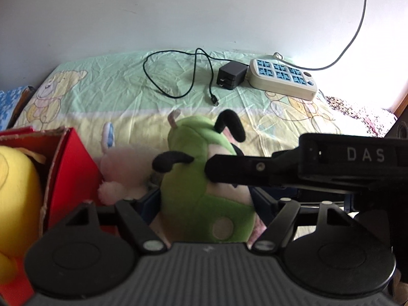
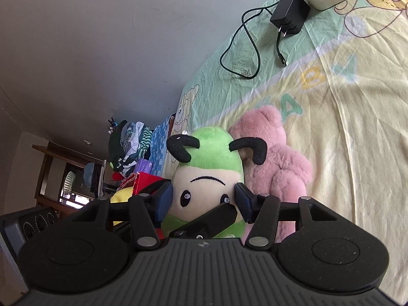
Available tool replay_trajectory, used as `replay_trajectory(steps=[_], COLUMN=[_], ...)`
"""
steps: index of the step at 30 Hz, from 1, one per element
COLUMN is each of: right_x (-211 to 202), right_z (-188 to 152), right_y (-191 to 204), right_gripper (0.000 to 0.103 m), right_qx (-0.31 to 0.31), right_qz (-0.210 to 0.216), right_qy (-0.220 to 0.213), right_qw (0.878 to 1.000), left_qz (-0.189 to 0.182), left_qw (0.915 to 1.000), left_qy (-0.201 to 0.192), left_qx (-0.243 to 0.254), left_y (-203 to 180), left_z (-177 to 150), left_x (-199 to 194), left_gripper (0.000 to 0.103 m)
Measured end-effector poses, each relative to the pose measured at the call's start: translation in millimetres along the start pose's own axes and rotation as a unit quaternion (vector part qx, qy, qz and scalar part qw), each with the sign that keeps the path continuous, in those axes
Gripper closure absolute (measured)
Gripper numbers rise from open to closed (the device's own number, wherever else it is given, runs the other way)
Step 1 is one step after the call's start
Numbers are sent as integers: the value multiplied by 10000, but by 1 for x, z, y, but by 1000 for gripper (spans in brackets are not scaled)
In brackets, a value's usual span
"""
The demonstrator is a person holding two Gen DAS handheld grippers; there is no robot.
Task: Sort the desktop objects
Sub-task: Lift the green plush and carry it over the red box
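1. The green plush toy (image 2: pixel 204 178) stands on the bed (image 2: pixel 344 127), against a pink plush toy (image 2: pixel 280 163).
2. The left gripper (image 1: pixel 204 199) has its jaws around the toy's body, the right gripper (image 2: pixel 204 196) clasps its face; both grasp it.
3. A red box (image 1: pixel 71 168) holding a yellow toy (image 1: pixel 15 191) stands left.
4. A charger (image 1: pixel 232 74) and power strip (image 1: pixel 283 79) lie farther back.

Left gripper (image 1: pixel 206 199): black plastic body with a ribbed top plate, flanked by 2 round discs. 2 angled black link arms per side, each ending in a silver pivot screw. Fingers (image 1: pixel 150 199) carried dark blue pads.

Right gripper (image 2: pixel 202 199): same build, ribbed plate, 2 discs, silver screws, blue-padded fingers (image 2: pixel 244 200). Seen from the left wrist, its black housing bore white letters "DAS" and 1 small screw on its finger.
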State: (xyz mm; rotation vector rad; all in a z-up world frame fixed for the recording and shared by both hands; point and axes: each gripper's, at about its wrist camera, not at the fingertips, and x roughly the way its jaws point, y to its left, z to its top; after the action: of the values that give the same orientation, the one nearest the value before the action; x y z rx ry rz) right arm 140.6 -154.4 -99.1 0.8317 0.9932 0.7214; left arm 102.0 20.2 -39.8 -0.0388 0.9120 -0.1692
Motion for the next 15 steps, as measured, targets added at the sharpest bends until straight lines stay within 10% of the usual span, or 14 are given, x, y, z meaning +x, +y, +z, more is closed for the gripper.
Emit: replay_trajectory(steps=[15], right_x=[-54], right_z=[-71], right_y=[-10], right_gripper=[46], right_qx=[251], right_qz=[-562], right_qy=[111], right_qw=[9980], left_qz=[-648], left_qw=[9958], left_qy=[567], left_qx=[313], left_y=[-37], left_z=[-70], left_x=[-25], left_gripper=[27])
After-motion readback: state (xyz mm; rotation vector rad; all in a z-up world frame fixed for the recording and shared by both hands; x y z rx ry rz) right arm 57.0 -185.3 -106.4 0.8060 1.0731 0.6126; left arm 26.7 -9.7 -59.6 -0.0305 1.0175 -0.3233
